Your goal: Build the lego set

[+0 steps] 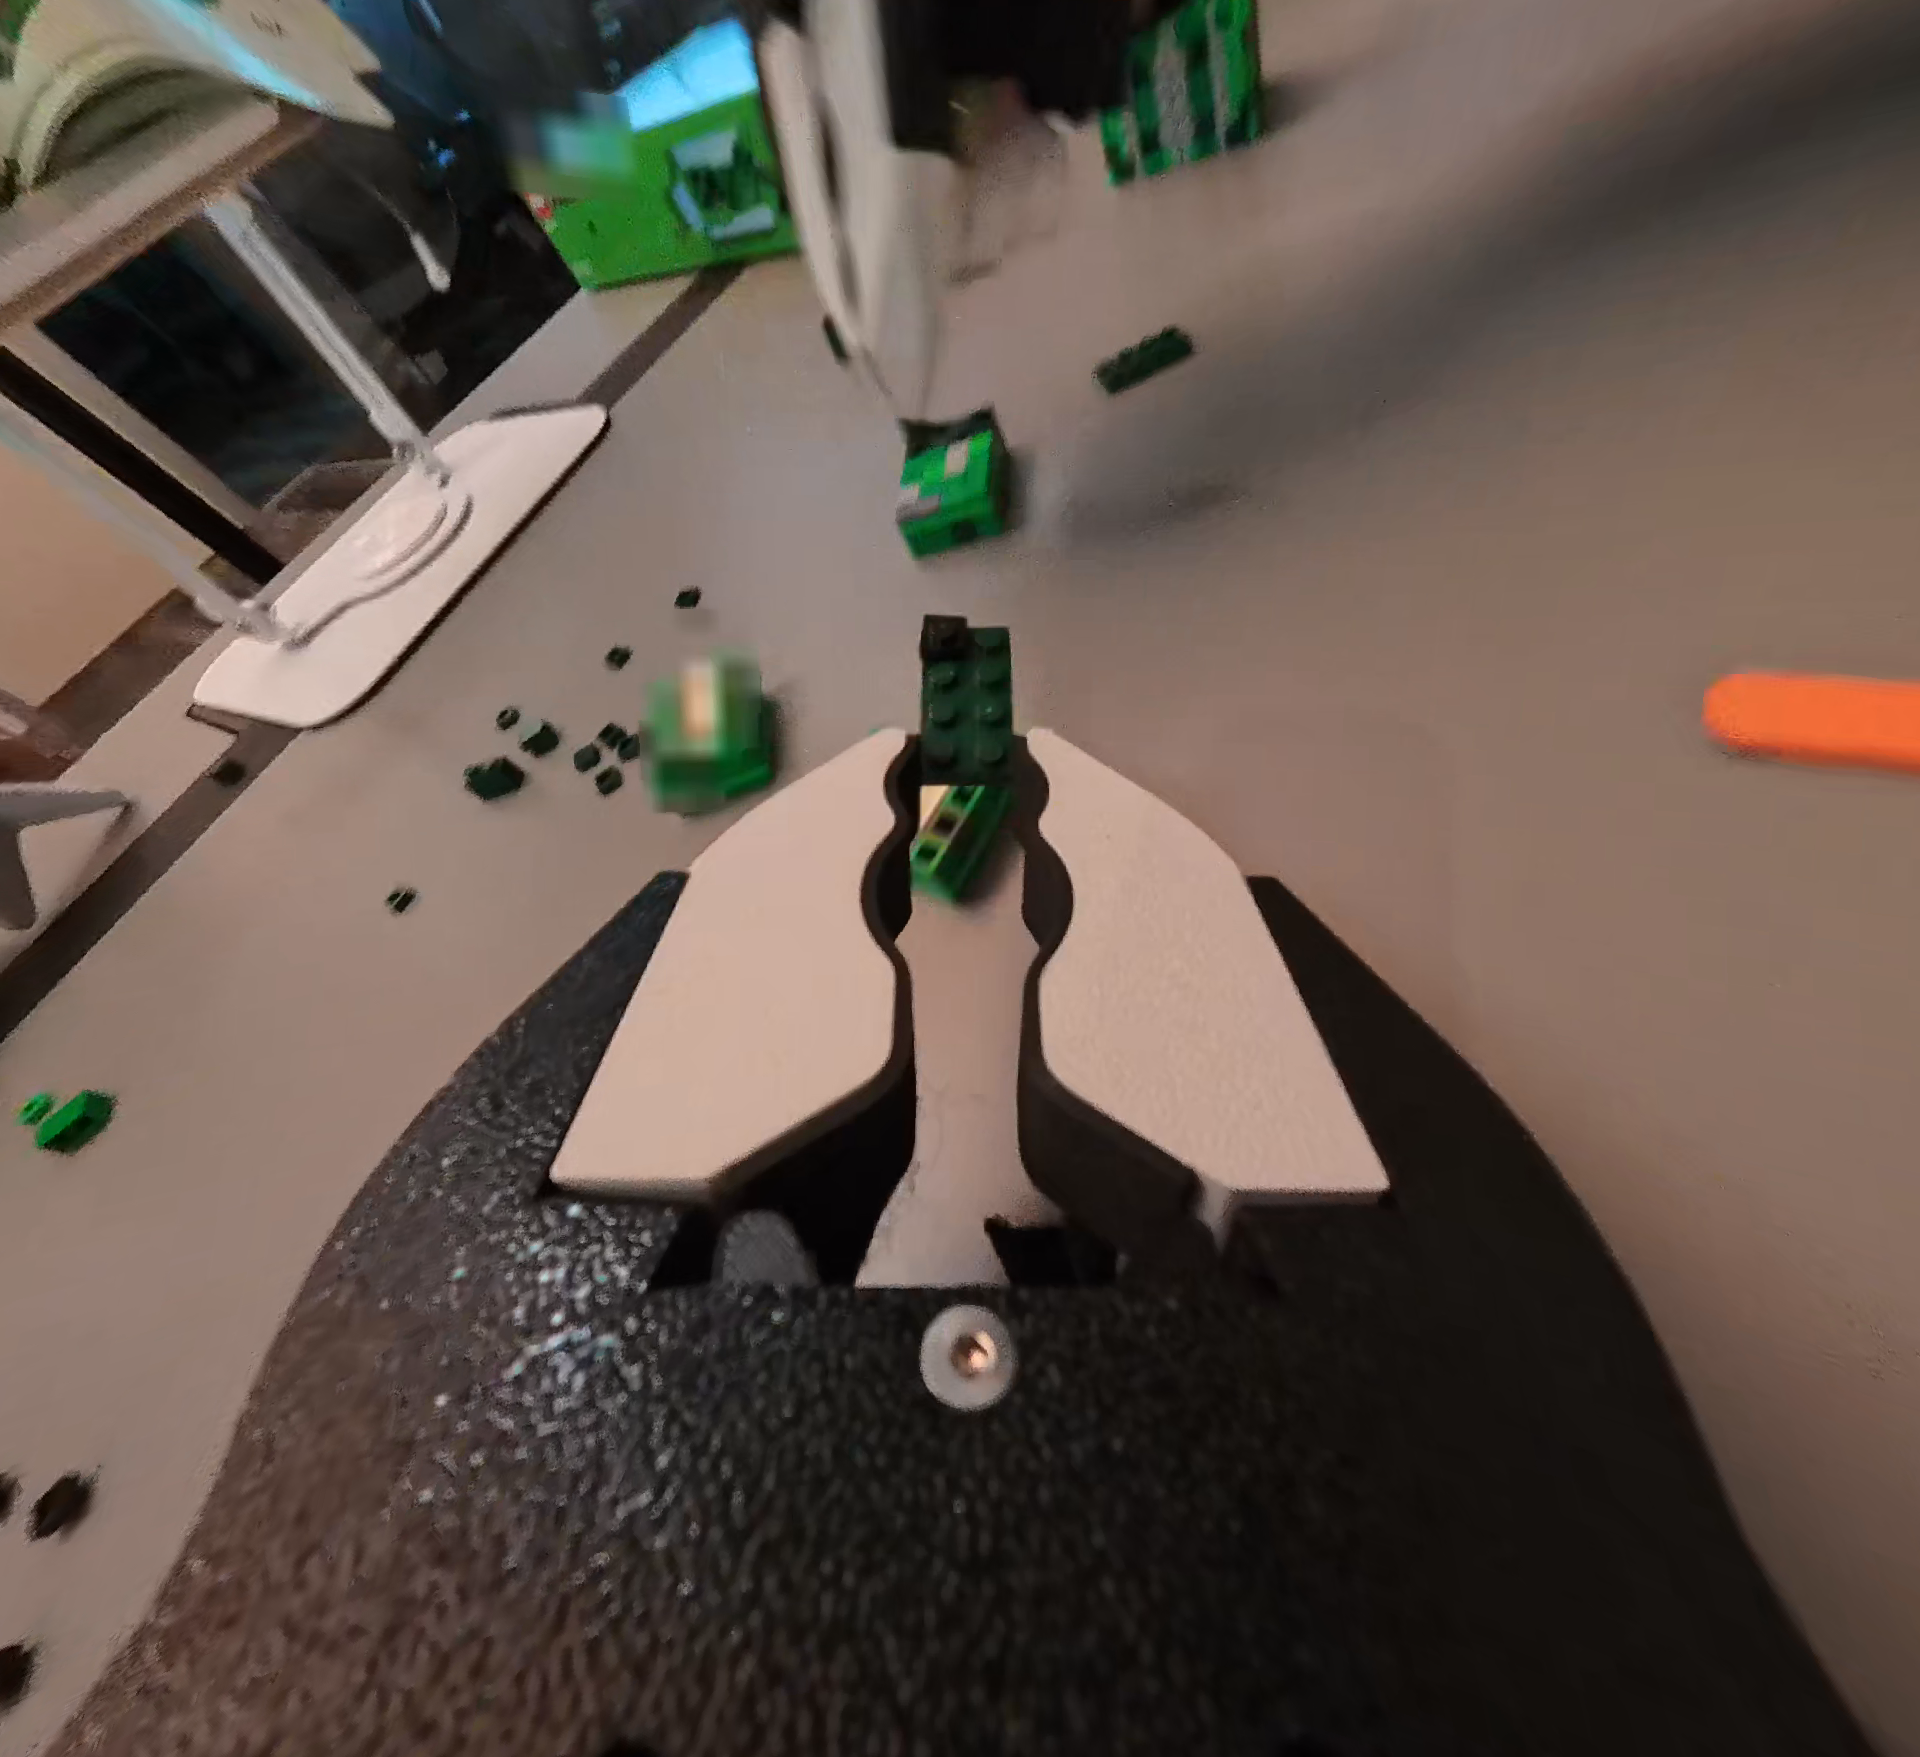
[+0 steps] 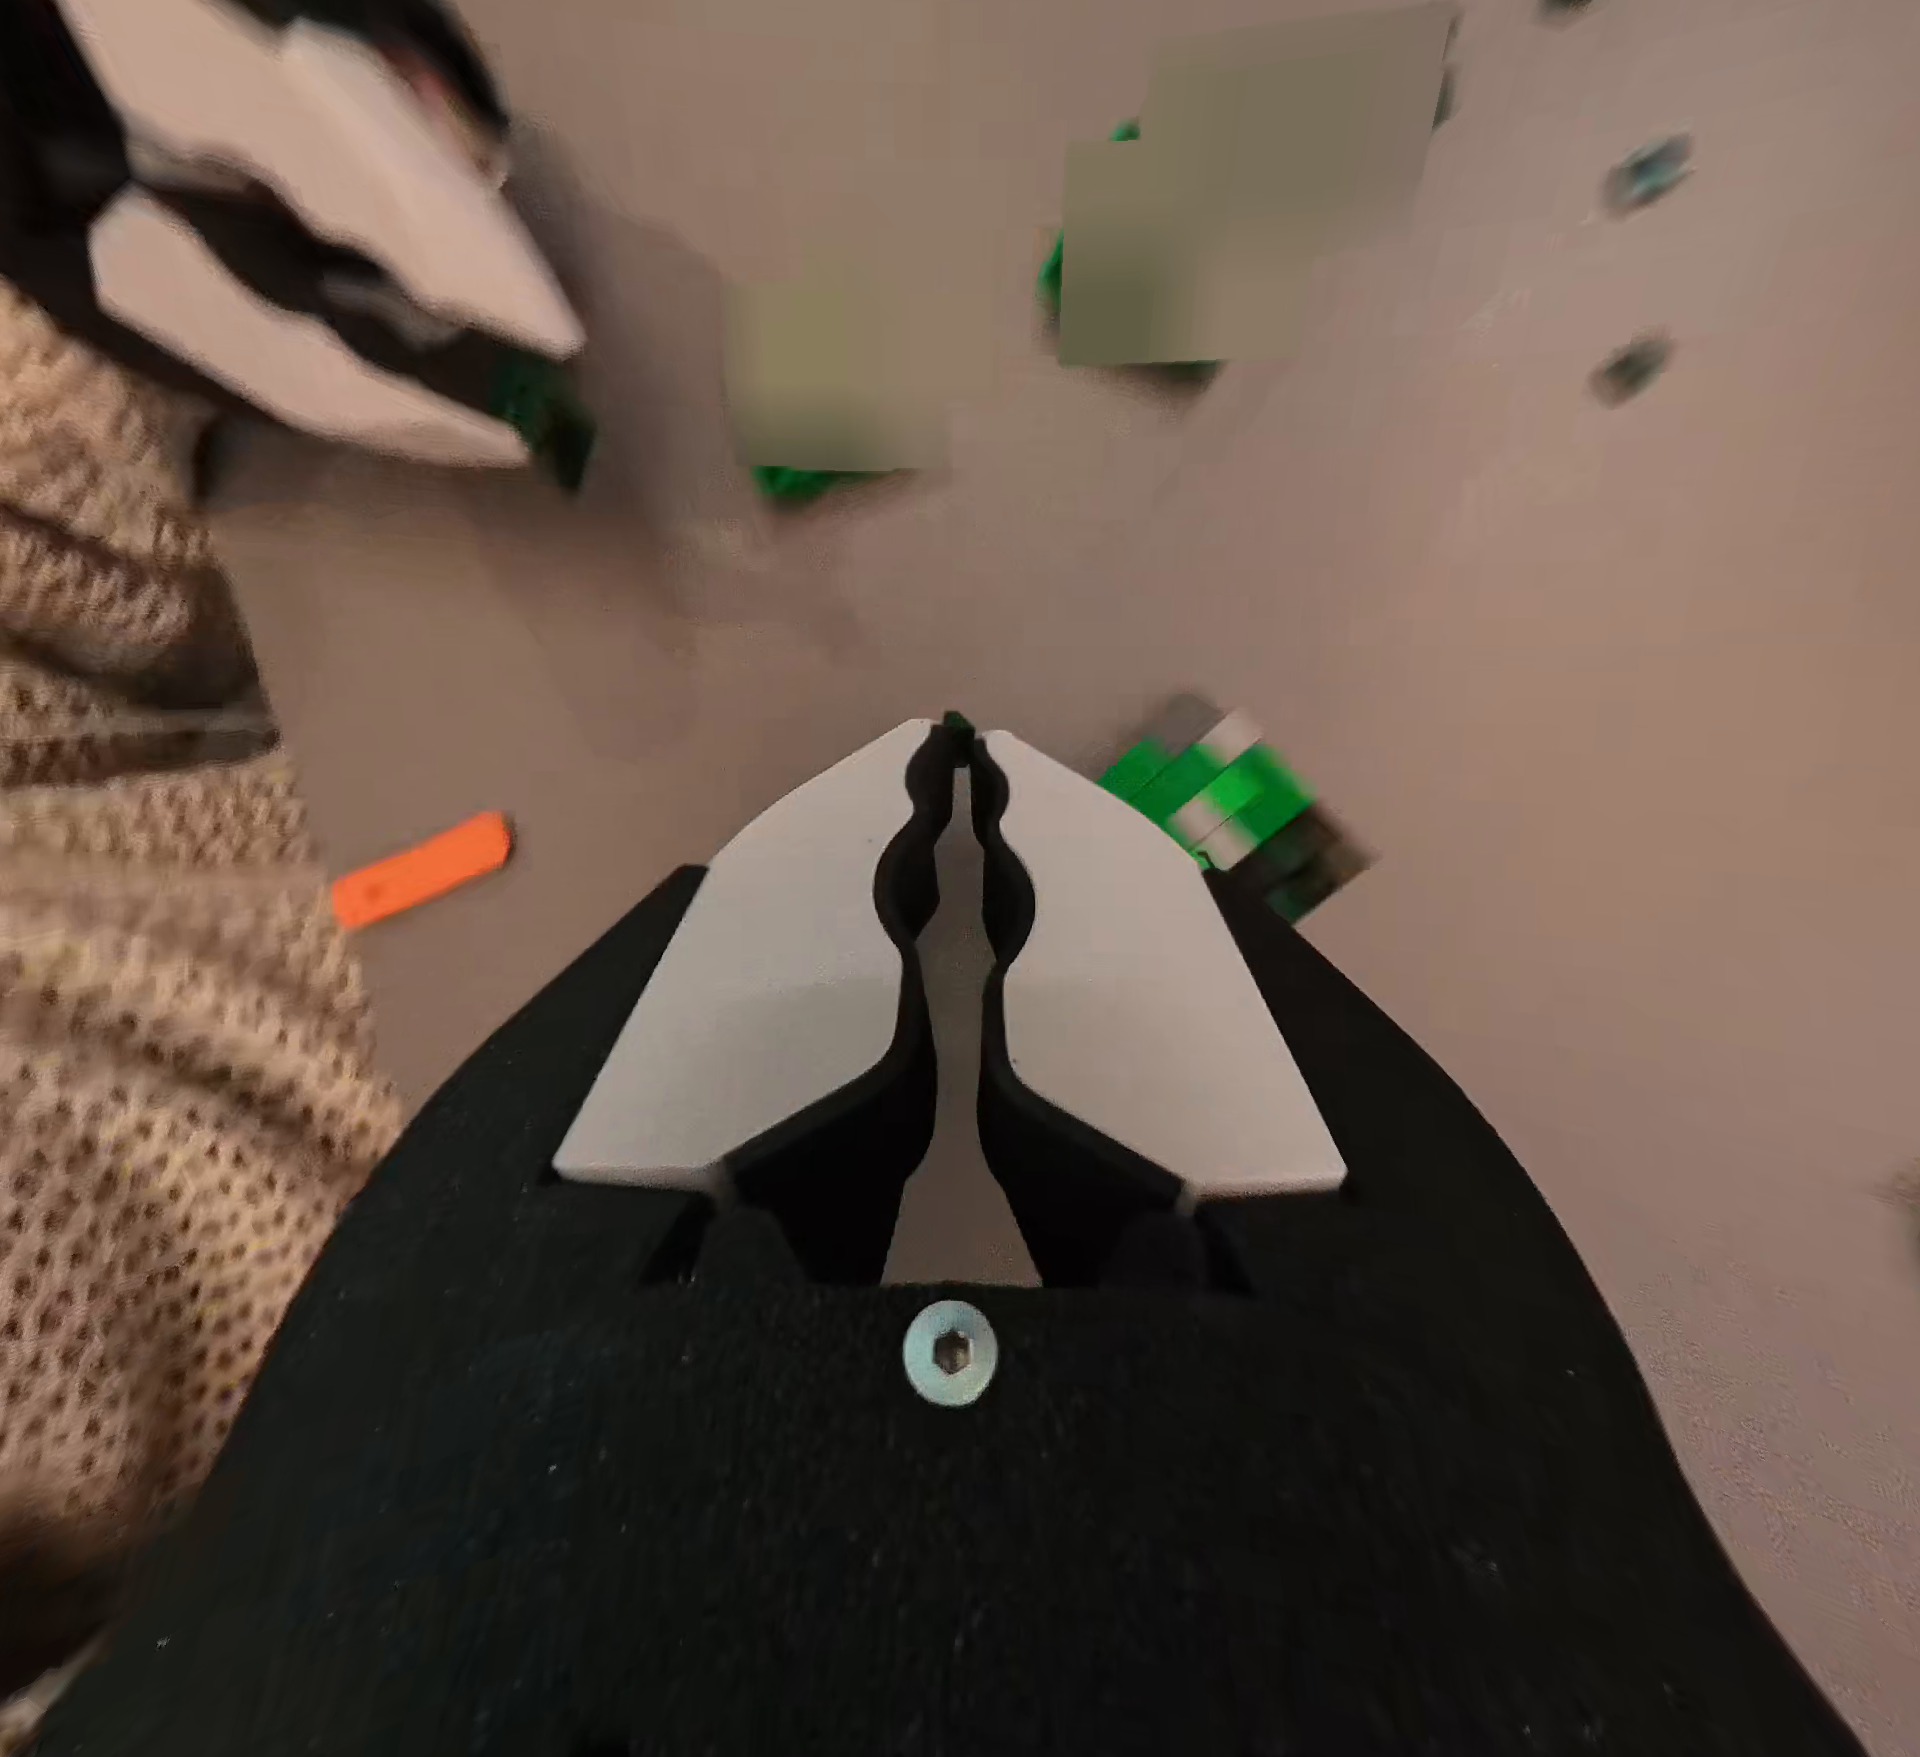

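Left gripper (image 1: 961,751) clamped on studded dark-green brick stack (image 1: 968,715); right gripper (image 2: 961,736) pinching tiny green piece (image 2: 957,722) above matte grey table (image 2: 1455,616).

Dark green lego assembly (image 1: 968,710) with one black piece, bright green bricks (image 1: 951,486), orange tool (image 1: 1813,720), grey table (image 1: 1455,564).

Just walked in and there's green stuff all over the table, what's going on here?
A person is building a lego set with a gripper in each hand. The left gripper is shut on a dark green brick stack, held above the table. The right gripper pinches a tiny green piece at its tips. Loose bricks, small built blocks and an orange tool lie around.
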`<state>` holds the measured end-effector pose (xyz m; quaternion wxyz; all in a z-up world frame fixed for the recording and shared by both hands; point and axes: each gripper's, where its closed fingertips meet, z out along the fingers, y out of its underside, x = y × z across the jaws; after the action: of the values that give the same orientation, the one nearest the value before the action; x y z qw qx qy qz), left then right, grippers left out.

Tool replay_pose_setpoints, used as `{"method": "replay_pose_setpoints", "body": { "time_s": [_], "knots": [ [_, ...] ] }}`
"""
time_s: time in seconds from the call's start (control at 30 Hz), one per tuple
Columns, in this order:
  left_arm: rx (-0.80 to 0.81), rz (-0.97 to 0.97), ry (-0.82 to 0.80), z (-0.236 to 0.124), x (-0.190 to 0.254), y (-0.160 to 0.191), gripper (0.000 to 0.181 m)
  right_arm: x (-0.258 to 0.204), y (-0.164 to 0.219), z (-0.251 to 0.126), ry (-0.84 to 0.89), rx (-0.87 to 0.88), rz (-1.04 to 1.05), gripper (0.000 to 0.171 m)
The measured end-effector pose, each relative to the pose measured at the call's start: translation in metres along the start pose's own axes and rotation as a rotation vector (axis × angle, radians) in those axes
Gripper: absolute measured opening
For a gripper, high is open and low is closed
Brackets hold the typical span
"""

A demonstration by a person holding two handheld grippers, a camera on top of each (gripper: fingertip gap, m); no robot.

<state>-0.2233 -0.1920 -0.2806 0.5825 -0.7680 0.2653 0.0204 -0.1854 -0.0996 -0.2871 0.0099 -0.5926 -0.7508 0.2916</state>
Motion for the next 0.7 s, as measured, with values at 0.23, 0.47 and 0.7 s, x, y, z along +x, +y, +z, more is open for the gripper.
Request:
{"method": "replay_pose_setpoints", "body": {
  "time_s": [0.23, 0.47, 0.7],
  "knots": [
    [0.026, -0.051, 0.08, 0.036, 0.044, -0.028, 0.016, -0.045, 0.07, 0.006, -0.067, 0.033, 0.0, 0.002],
    [0.032, -0.08, 0.096, 0.05, 0.055, -0.036, 0.016, -0.04, 0.096, 0.014, -0.078, -0.021, -0.006, 0.003],
    [-0.003, -0.055, 0.073, 0.055, 0.056, -0.033, 0.016, -0.034, 0.1, 0.014, -0.042, -0.016, -0.066, 0.006]
  ]
}}
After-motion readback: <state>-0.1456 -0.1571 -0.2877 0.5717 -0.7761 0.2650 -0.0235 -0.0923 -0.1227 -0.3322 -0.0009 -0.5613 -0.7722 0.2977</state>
